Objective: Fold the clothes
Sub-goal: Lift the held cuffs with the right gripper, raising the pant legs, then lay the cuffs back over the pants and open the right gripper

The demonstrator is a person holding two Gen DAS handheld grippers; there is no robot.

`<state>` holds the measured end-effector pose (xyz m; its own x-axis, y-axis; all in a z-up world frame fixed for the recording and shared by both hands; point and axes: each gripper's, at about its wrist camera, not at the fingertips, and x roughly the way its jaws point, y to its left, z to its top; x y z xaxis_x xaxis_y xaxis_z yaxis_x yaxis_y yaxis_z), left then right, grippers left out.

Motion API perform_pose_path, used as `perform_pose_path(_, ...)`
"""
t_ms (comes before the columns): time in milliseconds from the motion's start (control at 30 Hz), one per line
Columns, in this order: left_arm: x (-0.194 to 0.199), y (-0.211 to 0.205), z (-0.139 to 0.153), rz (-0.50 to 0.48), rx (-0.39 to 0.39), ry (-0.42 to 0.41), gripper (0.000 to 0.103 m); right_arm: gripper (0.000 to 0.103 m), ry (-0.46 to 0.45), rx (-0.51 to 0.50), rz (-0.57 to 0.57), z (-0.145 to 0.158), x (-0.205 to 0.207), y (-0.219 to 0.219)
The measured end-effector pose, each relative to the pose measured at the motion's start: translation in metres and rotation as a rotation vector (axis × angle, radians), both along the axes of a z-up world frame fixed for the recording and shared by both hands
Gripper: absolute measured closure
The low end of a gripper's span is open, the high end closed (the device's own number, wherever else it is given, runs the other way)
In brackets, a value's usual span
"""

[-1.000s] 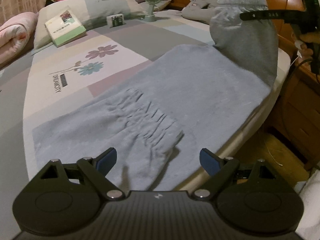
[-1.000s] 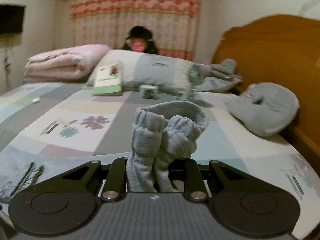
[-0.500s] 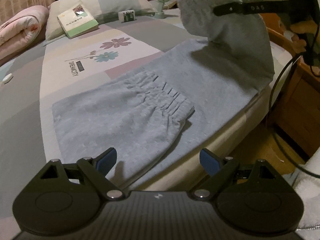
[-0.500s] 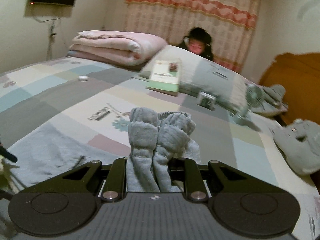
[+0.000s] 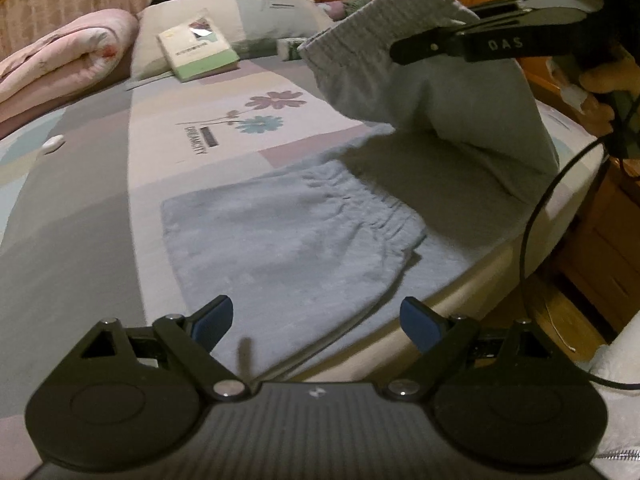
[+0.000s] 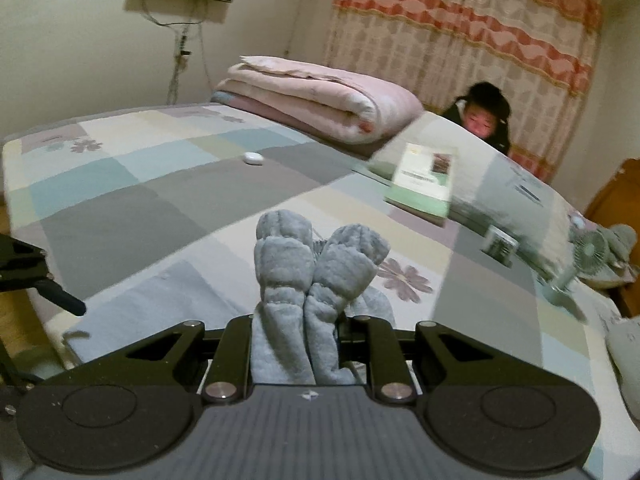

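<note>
Light blue fleece trousers (image 5: 280, 240) lie flat across the near part of the bed, with a gathered elastic band (image 5: 360, 196) showing on top. One ribbed end (image 5: 384, 28) is lifted off the bed and hangs in a fold, with my right gripper (image 5: 404, 50) shut on it from the right. In the right wrist view that end bunches up between the shut fingers of the right gripper (image 6: 306, 332). My left gripper (image 5: 316, 316) is open, low over the trousers' near edge, holding nothing.
A green book (image 5: 198, 54) leans on a pillow (image 5: 264, 16), with a person behind it. A rolled pink quilt (image 5: 60, 68) lies at the far left. A small fan (image 6: 584, 256) stands near the headboard. The bed's edge (image 5: 460, 292) and a black cable (image 5: 536, 216) are on the right.
My right gripper has carried the lifted trouser end up and leftward over the flat part. The left gripper stayed open and swung slightly, so the bed now sits further right in view.
</note>
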<state>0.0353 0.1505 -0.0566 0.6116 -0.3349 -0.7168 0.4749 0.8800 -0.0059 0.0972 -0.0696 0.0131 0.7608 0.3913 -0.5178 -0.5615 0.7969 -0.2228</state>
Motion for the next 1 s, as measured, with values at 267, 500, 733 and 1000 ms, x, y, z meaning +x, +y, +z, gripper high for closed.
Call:
perform_pose_path(267, -0.001, 0.022, 0.001, 0.067, -0.014, -0.002, 0.012, 0.082, -0.002, -0.003, 0.090, -0.001, -0.006, 0.043)
perform_pose_path(500, -0.005, 0.036, 0.003, 0.100, -0.021, -0.011, 0.012, 0.082, -0.003, -0.058, 0.143, -0.012, -0.007, 0.078)
perform_pose_path(733, -0.006, 0.045, 0.002, 0.133, -0.024, -0.010, 0.012, 0.082, -0.024, -0.136, 0.181, -0.030, -0.011, 0.107)
perform_pose_path(1000, -0.009, 0.051, 0.003, 0.152, -0.024, -0.018, 0.012, 0.081, -0.062, -0.216, 0.241, -0.042, -0.022, 0.135)
